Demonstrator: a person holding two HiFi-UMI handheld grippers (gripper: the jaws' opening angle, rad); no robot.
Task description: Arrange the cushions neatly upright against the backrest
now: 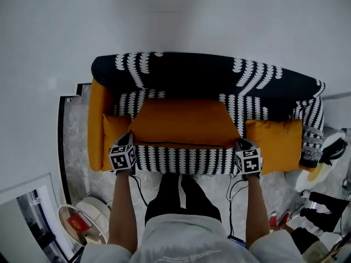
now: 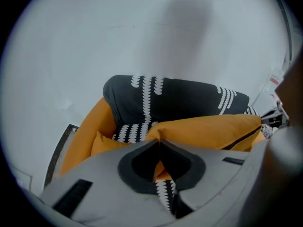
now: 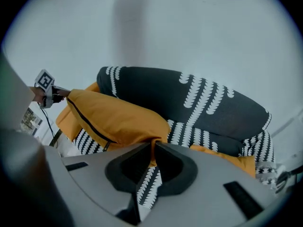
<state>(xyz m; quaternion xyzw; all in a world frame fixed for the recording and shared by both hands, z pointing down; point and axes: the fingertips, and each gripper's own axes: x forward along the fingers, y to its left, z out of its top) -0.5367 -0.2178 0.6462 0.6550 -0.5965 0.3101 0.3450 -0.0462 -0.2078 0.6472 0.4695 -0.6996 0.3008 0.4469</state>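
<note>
We should keep both corners level and tip the big orange cushion (image 1: 184,122) back until it stands flat against the backrest (image 1: 203,73), centred between the left cushion (image 1: 114,128) and the right cushion (image 1: 274,141). Our left gripper (image 1: 129,140) and right gripper (image 1: 240,143) are each pinched almost closed on a front corner of it. They hold it over the seat (image 1: 181,159).

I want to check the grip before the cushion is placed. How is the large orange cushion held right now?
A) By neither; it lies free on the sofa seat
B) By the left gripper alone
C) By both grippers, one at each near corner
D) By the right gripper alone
C: the left gripper is pinched on one corner of the large orange cushion and the right gripper on the other, as each gripper view shows.
</note>
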